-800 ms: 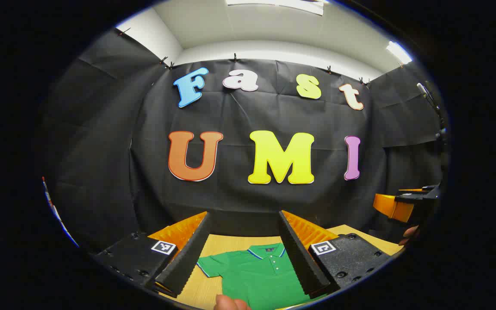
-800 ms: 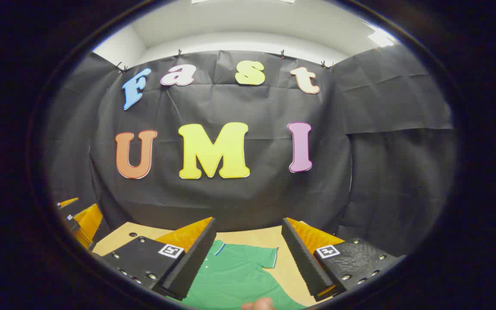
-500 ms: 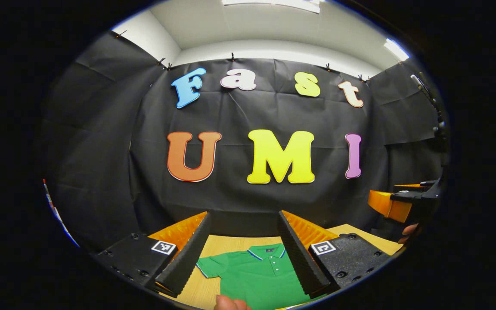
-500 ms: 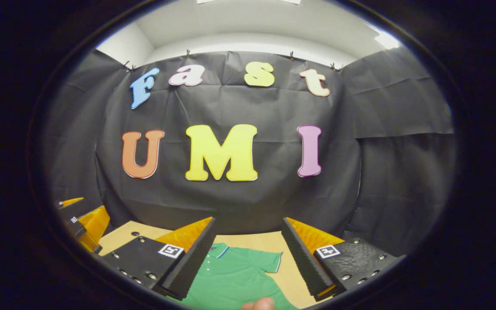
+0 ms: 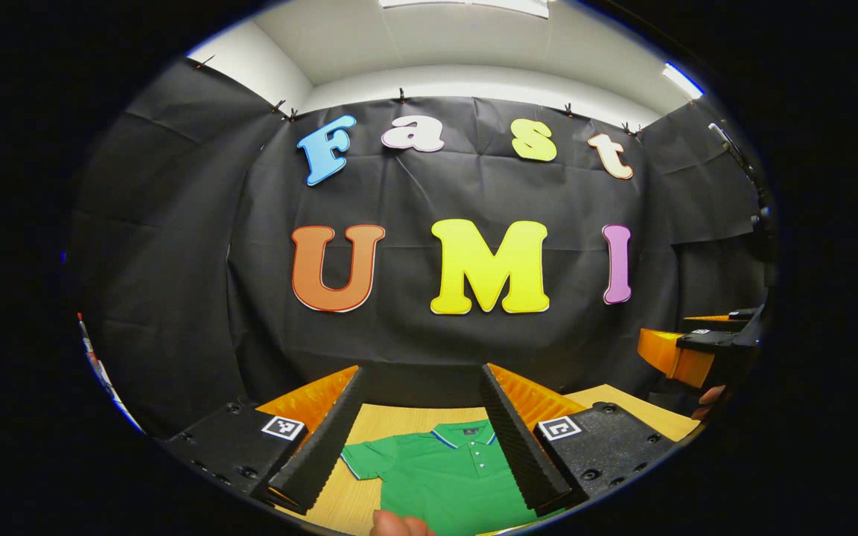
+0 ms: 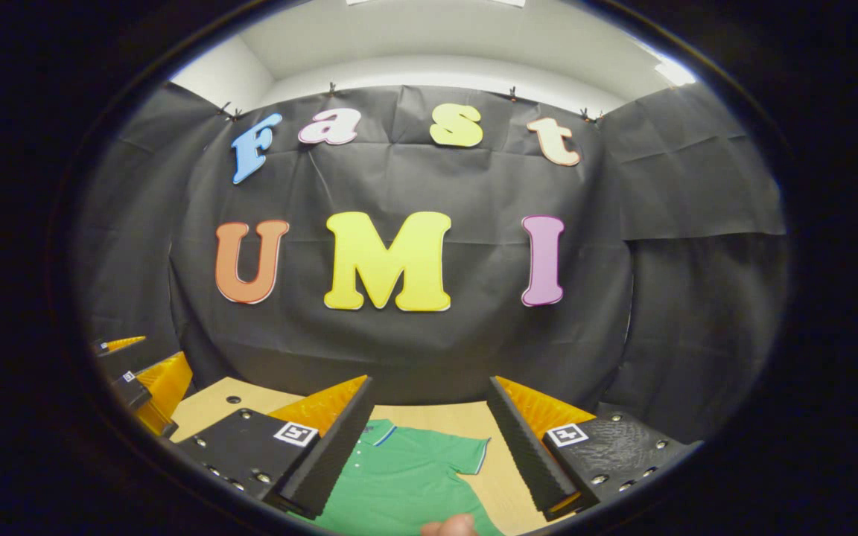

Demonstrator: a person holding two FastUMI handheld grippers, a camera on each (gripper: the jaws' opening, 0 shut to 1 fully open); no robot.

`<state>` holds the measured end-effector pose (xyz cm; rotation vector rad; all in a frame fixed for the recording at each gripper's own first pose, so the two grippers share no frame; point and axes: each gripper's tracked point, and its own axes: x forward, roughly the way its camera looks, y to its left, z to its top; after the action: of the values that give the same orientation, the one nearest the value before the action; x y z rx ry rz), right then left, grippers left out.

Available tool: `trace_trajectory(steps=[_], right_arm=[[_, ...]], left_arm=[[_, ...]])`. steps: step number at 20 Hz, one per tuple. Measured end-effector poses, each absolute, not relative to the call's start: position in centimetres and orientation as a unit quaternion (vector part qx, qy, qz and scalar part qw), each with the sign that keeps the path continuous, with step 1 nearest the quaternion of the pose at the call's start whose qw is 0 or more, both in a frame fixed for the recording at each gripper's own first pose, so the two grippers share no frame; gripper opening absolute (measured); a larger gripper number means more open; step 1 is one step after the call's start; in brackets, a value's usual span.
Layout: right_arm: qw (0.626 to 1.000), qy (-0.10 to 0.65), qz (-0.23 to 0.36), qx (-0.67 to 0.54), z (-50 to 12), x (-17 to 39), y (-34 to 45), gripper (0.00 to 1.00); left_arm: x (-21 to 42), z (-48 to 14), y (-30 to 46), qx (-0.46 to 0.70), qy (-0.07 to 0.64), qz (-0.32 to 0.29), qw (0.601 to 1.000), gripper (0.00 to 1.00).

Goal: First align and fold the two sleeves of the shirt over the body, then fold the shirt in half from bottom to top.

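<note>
On the wooden table (image 5: 369,424), green shirt (image 5: 444,476) flat, both tools (image 5: 421,428) (image 6: 429,439) apart above.

Both my views are lit from above by ceiling panels (image 5: 466,6) that burn out to plain white, while the black cloth wall (image 6: 414,350) soaks up the light and stays dim, showing only soft creases. The fisheye bends everything hard toward the rim, so the top edge of the cloth curves and the corners smear and darken. The middle of each view is sharp, with no motion blur; the green shirt (image 5: 444,476) and the wooden table (image 6: 466,417) are evenly lit with hardly any shadow, though my own fingers (image 5: 317,454) close to the lens look slightly soft.
</note>
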<state>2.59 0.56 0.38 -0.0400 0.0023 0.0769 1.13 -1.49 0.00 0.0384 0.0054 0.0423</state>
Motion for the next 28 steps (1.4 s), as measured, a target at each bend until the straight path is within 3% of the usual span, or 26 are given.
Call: trace_trajectory(steps=[13,18,22,28], right_arm=[[0.998,0.002,0.041,-0.043,1.0,5.8,0.2,0.95],[0.994,0.049,0.05,-0.078,-0.3,13.9,-2.8,0.93],[0.985,0.143,0.055,-0.074,-5.8,22.3,-5.6,0.96],[0.954,0.296,0.027,-0.037,-19.9,30.2,-9.2,0.96]], left_arm=[[2.9,-0.6,-1.7,0.022,0.005,0.024,0.999,0.98],[3.8,-1.0,-1.5,0.017,0.013,0.035,0.999,0.98],[4.3,-1.7,-0.9,0.018,0.024,0.054,0.998,0.98],[5.2,-2.7,-0.2,0.028,0.045,0.077,0.996,0.98]])
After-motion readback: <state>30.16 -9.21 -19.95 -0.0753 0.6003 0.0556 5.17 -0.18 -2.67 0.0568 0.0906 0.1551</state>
